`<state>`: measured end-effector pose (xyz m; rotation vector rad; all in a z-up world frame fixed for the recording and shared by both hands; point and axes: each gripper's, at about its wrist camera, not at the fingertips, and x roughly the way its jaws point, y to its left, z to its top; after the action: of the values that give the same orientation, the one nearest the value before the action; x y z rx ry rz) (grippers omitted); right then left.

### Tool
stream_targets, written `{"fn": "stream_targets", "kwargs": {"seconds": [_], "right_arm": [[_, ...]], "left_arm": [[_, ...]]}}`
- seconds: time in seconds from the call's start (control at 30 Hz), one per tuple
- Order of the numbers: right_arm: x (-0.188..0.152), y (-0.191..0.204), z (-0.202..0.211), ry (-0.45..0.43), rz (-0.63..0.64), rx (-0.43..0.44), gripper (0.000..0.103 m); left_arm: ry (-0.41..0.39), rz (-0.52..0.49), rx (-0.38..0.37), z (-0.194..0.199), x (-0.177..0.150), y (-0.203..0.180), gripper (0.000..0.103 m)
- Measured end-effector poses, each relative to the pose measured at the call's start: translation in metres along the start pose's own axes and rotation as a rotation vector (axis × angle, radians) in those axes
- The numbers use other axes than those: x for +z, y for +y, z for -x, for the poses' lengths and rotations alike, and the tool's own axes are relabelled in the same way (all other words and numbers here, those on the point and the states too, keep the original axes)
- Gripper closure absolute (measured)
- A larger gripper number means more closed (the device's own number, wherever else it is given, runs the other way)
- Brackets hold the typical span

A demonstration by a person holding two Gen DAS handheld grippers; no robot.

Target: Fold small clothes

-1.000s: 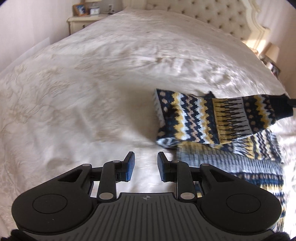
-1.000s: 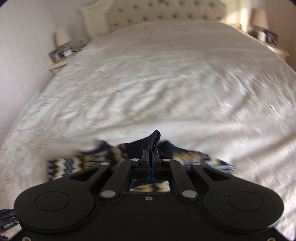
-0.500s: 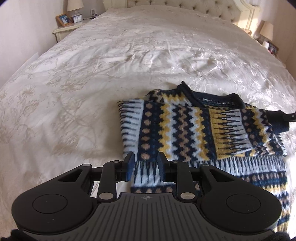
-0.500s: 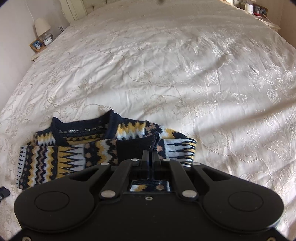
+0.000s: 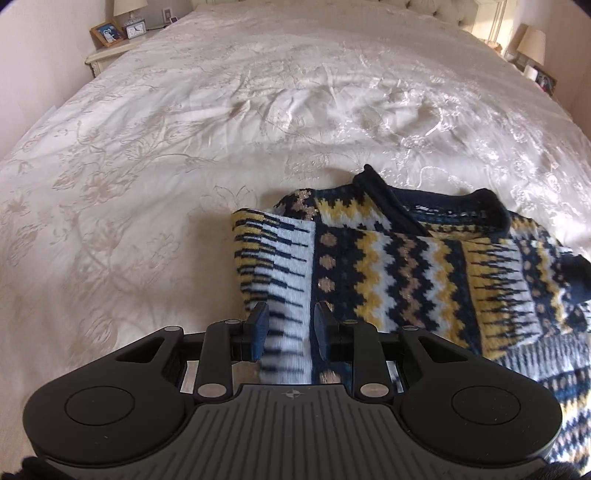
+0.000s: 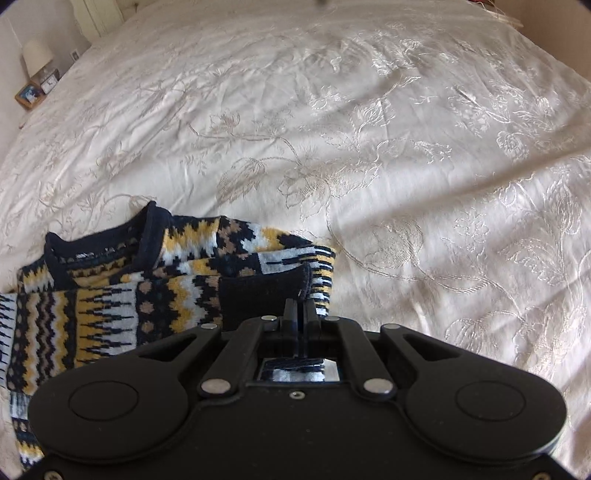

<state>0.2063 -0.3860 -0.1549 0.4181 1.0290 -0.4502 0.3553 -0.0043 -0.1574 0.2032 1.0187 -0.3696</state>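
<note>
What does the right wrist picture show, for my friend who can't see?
The right gripper is shut on the dark cuff of a patterned sweater, its sleeve folded across it, lying on a cream embroidered bedspread.

A home bedroom — a wide bed (image 5: 258, 110) under a cream embroidered bedspread, with a tufted headboard (image 5: 436, 7) at its far end. A nightstand (image 5: 110, 51) on one side carries a lamp (image 5: 127, 7), a framed photo (image 5: 107, 32) and a small clock (image 5: 135, 28) — another lamp (image 5: 532, 42) stands opposite.

No legible text found. Neck label inside sweater (image 5: 424, 210) too blurred to read; clock face (image 5: 135, 27) on nightstand too small.
</note>
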Motion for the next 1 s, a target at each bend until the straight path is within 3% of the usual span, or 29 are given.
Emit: {"fn": "stream_targets", "kwargs": {"seconds": [0.13, 0.17, 0.27, 0.37, 0.5, 0.57, 0.67, 0.7, 0.73, 0.83, 0.9, 0.97, 1.0], "right_arm": [[0.001, -0.003, -0.007, 0.001, -0.019, 0.029, 0.093], [0.002, -0.002, -0.008, -0.001, -0.016, 0.039, 0.093], [0.004, 0.003, -0.010, 0.002, 0.009, 0.063, 0.092], [0.006, 0.005, -0.013, 0.010, 0.011, 0.043, 0.087], [0.006, 0.009, -0.003, -0.035, 0.023, -0.042, 0.087], [0.005, 0.017, 0.004, -0.073, 0.055, -0.028, 0.087], [0.004, 0.029, 0.003, -0.082, 0.084, 0.042, 0.082], [0.004, 0.034, -0.002, -0.073, 0.098, 0.048, 0.074], [0.004, 0.037, -0.008, -0.060, 0.111, 0.047, 0.069], [0.003, 0.040, -0.025, -0.018, 0.128, 0.018, 0.068], [0.001, 0.034, -0.036, 0.012, 0.120, -0.029, 0.068], [0.000, 0.022, -0.043, 0.032, 0.089, -0.063, 0.067], [-0.001, 0.017, -0.046, 0.038, 0.070, -0.079, 0.061]], "left_arm": [[0.112, 0.029, 0.084, -0.036, 0.000, 0.013, 0.076], [0.145, 0.058, 0.102, -0.045, -0.002, 0.021, 0.069], [0.165, 0.163, 0.067, -0.051, -0.005, 0.043, 0.060], [0.137, 0.124, 0.082, -0.038, -0.002, 0.043, 0.061], [-0.011, 0.118, 0.084, -0.002, 0.006, 0.041, 0.061], [-0.061, 0.107, 0.064, 0.007, 0.011, 0.037, 0.061], [-0.051, 0.067, 0.022, -0.003, 0.018, 0.026, 0.061], [-0.041, 0.050, 0.021, -0.010, 0.020, 0.022, 0.061], [-0.031, 0.029, 0.026, -0.019, 0.021, 0.019, 0.061], [0.025, -0.012, 0.077, -0.047, 0.022, 0.013, 0.060], [0.069, 0.011, 0.093, -0.064, 0.021, 0.021, 0.051], [0.077, 0.048, 0.093, -0.072, 0.020, 0.034, 0.027], [0.079, 0.057, 0.093, -0.074, 0.019, 0.038, 0.023]]}}
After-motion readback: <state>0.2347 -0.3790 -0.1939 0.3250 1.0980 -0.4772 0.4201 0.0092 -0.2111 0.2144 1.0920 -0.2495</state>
